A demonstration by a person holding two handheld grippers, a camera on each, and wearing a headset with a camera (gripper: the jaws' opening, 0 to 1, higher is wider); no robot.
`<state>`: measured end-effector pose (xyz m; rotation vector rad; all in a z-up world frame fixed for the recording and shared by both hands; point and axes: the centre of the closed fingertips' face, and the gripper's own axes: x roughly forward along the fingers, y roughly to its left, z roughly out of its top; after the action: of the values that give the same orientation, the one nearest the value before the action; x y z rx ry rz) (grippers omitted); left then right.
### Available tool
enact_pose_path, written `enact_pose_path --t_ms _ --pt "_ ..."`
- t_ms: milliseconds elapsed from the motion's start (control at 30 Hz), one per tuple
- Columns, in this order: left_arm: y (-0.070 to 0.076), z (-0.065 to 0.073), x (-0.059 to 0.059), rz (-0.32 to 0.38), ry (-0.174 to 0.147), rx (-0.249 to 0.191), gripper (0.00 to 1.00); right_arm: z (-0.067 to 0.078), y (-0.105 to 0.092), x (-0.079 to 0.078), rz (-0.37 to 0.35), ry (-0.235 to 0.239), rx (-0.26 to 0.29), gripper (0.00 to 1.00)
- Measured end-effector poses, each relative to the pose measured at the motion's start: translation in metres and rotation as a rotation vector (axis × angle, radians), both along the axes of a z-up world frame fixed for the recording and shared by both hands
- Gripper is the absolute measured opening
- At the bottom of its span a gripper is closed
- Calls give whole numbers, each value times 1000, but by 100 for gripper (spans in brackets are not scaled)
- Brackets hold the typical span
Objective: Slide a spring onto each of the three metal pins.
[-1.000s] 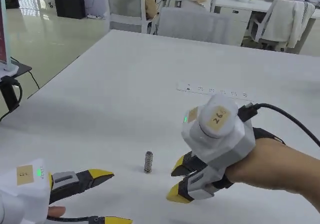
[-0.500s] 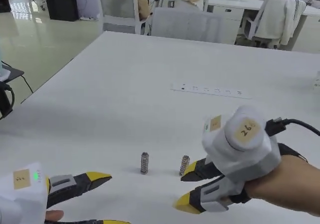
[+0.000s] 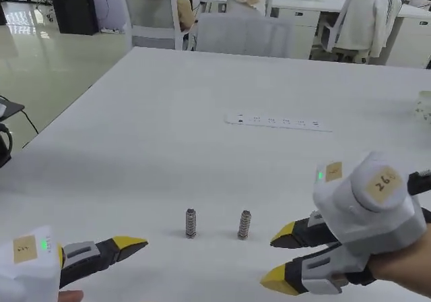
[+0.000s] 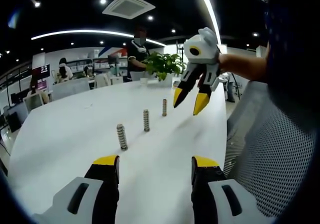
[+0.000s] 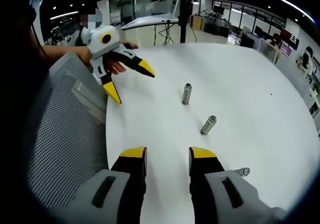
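right gripper drawn back, a second spring uncovered

a second ago the right gripper (image 3: 275,259) sat just beside the left spring (image 3: 190,223) and only that one coil showed in the head view. half a second ago the middle spring (image 3: 244,225) had come clear at its jaw tips. now the gripper is further right, apart from both springs, with its yellow-tipped jaws spread and nothing between them. the left gripper (image 4: 155,160) has kept its place low at the near left, jaws likewise apart and empty, pointing along the row.

the springs are short grey coils standing upright on the white table (image 3: 168,127), near its front edge, in a line running left to right. the left gripper view shows the third spring (image 4: 164,107) at the far end of that line, near the right gripper's tips. whether a pin sits inside each coil cannot be told. a white power strip (image 3: 273,121) lies farther back on the table.
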<state>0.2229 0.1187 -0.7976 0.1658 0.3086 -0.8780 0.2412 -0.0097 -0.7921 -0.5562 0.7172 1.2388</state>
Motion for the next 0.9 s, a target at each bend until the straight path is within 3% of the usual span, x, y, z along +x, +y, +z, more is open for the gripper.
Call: enact_pose_path --t_ms 433,900 --pt "-6 1 0 -18 8 6 54 3 -40 5 -116 -7 53 36" --pt "-8 -1 -1 -26 14 10 54 4 -76 16 -195 -83 107 44"
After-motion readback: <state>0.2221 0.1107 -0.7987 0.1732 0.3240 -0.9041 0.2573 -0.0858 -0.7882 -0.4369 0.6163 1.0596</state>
